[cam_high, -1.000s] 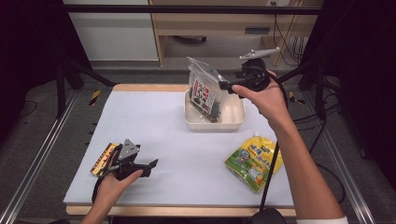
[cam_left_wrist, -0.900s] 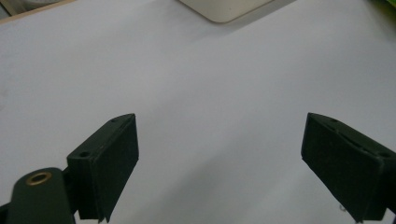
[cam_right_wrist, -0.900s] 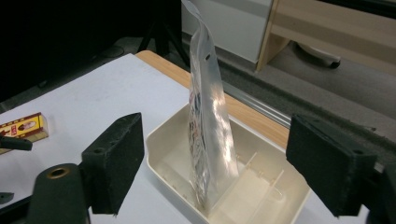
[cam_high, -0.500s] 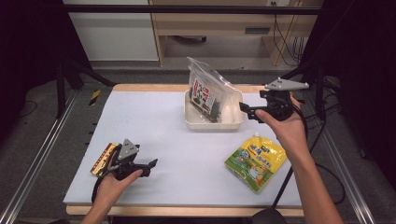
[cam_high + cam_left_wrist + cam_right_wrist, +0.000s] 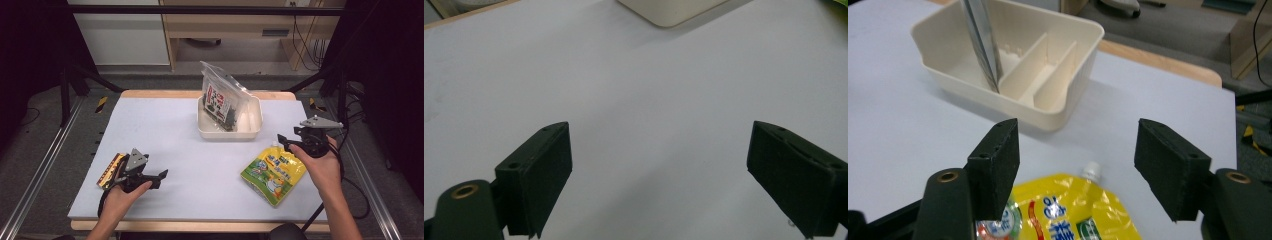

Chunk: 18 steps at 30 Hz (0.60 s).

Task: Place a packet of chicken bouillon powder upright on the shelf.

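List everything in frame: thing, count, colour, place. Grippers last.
Cream plastic divided bin: 1, cream, far centre of the table.
Clear plastic snack bag with red-and-white label: 1, standing tilted in the bin's left compartment.
Yellow spouted drink pouch: 1, yellow and green with a white cap, flat on the table at near right.
Flat gold-and-black packet: 1, near left edge, beside the left gripper.
White table mat: 1, covers the wooden tabletop.
Left gripper: 1, black, open, low over bare mat.
Right gripper: 1, black, jaws just been closing, nothing between them, above the pouch's spout end.
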Motion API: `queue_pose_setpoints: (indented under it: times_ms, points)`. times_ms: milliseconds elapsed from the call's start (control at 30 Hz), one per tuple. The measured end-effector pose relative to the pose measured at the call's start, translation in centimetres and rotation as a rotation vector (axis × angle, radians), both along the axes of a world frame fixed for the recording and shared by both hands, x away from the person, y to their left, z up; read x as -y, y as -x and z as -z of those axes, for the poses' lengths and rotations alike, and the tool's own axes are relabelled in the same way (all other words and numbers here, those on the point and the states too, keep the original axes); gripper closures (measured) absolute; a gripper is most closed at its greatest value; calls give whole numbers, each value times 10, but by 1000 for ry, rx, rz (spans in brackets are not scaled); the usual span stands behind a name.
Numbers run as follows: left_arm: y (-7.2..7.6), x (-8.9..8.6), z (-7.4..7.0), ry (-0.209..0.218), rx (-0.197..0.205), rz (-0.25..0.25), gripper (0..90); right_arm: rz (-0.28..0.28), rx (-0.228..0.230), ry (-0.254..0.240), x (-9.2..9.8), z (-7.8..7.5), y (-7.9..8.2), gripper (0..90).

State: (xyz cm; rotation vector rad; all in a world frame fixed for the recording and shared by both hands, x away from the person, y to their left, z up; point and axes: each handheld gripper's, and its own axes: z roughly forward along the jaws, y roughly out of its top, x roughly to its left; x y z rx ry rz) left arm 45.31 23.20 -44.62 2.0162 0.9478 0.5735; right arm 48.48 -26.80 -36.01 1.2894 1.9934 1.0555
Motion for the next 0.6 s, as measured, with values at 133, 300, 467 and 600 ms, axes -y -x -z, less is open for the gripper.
queue_pose_setpoints:
  times_ms: [133, 300, 467, 600]
  points:
    - [0, -1, 0, 0, 0, 1, 109, 38, -22, 23, 12, 13, 4, 403]
    - [0, -1, -1, 0, 5, 1, 109, 94, -76, 14, 31, 39, 9, 432]
    - [0, 1, 0, -5, 0, 3, 109, 127, -116, -5, 48, 62, 13, 419]
    - [-1, 1, 1, -10, -3, 3, 109, 171, -147, -19, 62, 78, 15, 404]
